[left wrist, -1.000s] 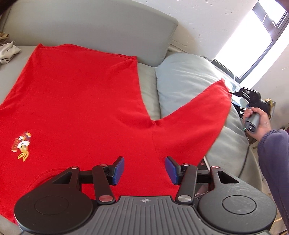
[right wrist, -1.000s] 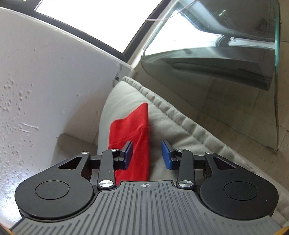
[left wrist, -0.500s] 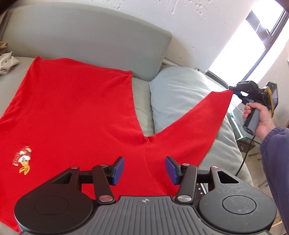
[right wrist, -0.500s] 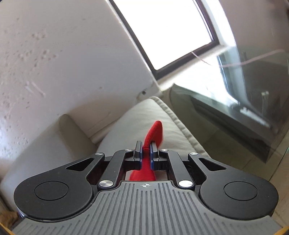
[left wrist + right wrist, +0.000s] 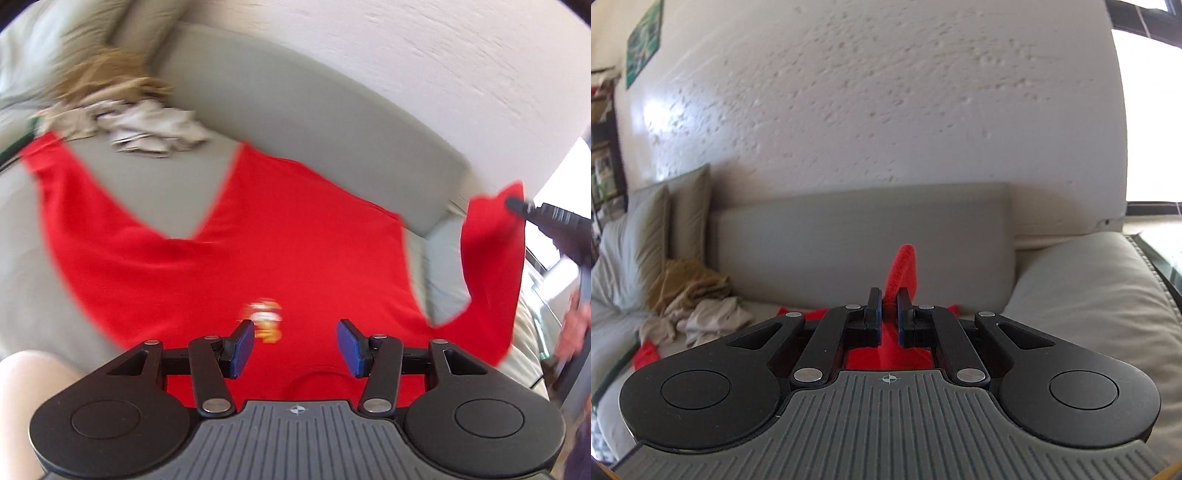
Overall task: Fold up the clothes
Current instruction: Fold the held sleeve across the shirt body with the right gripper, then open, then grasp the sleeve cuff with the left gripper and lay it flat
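Right gripper clamped on 1 sleeve of the red shirt; left gripper open above the shirt body.

The red shirt (image 5: pixel 295 236) lies spread on the grey sofa (image 5: pixel 303 110), chest side up, with a small cartoon print (image 5: pixel 266 320) near the collar. The left gripper (image 5: pixel 295 345) hovers over the print, jaws apart, nothing between its 2 blue pads. The right gripper (image 5: pixel 889 320) has its jaws closed on the right sleeve (image 5: pixel 903 271), which is raised clear of the cushion (image 5: pixel 1089 295); the cuff sticks up past the fingertips. A pile of beige clothes (image 5: pixel 694 306) sits further along the seat, near the other sleeve (image 5: pixel 62 199).
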Motion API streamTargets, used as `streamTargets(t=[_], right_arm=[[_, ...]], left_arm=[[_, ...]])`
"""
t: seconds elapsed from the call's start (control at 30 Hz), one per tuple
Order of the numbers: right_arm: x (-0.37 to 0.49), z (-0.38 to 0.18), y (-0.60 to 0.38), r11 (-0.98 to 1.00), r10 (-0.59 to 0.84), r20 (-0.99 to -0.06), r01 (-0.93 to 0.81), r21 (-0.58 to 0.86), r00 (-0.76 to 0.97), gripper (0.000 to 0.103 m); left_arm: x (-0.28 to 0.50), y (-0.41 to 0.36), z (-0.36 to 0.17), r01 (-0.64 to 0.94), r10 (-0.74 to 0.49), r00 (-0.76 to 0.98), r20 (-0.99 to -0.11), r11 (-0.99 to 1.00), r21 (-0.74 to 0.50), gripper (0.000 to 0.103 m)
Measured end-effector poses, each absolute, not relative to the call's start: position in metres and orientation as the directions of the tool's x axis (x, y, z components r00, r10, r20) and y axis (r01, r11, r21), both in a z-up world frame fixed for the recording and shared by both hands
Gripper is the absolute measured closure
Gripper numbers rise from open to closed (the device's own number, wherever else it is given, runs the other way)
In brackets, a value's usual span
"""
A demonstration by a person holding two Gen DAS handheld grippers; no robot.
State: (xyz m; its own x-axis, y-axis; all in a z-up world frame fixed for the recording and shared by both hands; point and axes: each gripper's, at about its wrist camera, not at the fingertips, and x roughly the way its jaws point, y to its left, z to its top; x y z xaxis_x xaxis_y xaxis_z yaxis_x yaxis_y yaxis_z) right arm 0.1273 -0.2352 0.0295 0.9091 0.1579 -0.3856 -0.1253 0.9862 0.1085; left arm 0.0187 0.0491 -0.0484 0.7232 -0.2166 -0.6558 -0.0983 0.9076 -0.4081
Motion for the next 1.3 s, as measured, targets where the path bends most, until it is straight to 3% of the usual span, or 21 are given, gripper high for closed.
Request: streamTargets(t=[0.23, 0.3, 0.33, 0.4, 0.47, 0.53, 0.87, 1.03, 1.3], right_arm=[[0.108, -0.059, -0.073, 0.961, 0.246, -0.565, -0.275, 0.034, 0.788, 0.092], [0.106, -0.071, -0.053, 0.935, 0.299, -0.627, -0.353, 0.04, 0.719, 0.078], [0.104, -0.076, -0.045, 0.918, 0.326, -0.655, -0.394, 0.047, 0.682, 0.06], [0.096, -0.08, -0.036, 0.889, 0.37, -0.689, -0.453, 0.067, 0.624, 0.056], [0.081, -0.072, -0.045, 0.876, 0.404, -0.682, -0.473, 0.096, 0.609, 0.041], [0.071, -0.062, -0.063, 0.878, 0.411, -0.691, -0.461, 0.126, 0.594, 0.036], [0.008, -0.038, -0.197, 0.91, 0.412, -0.659, -0.248, 0.332, 0.629, 0.03], [0.001, -0.049, -0.25, 0.904, 0.332, -0.658, -0.03, 0.426, 0.676, 0.03], [-0.001, -0.062, -0.265, 0.875, 0.359, -0.663, 0.01, 0.484, 0.657, 0.03]], left_arm=[[-0.006, 0.104, -0.048, -0.234, -0.133, 0.751, -0.647, 0.863, -0.448, 0.055], [-0.008, 0.106, -0.049, -0.232, -0.141, 0.752, -0.644, 0.858, -0.458, 0.055], [-0.008, 0.106, -0.05, -0.23, -0.146, 0.751, -0.644, 0.856, -0.463, 0.055], [-0.009, 0.107, -0.052, -0.227, -0.157, 0.748, -0.645, 0.852, -0.472, 0.055], [-0.008, 0.106, -0.055, -0.228, -0.174, 0.738, -0.652, 0.846, -0.483, 0.055], [-0.008, 0.103, -0.057, -0.221, -0.2, 0.723, -0.661, 0.839, -0.496, 0.055], [0.008, 0.087, -0.079, -0.224, -0.298, 0.644, -0.704, 0.807, -0.546, 0.054], [0.045, 0.079, -0.1, -0.271, -0.313, 0.629, -0.711, 0.769, -0.578, 0.064], [0.079, 0.085, -0.16, -0.449, -0.441, 0.618, -0.651, 0.482, -0.752, 0.065]])
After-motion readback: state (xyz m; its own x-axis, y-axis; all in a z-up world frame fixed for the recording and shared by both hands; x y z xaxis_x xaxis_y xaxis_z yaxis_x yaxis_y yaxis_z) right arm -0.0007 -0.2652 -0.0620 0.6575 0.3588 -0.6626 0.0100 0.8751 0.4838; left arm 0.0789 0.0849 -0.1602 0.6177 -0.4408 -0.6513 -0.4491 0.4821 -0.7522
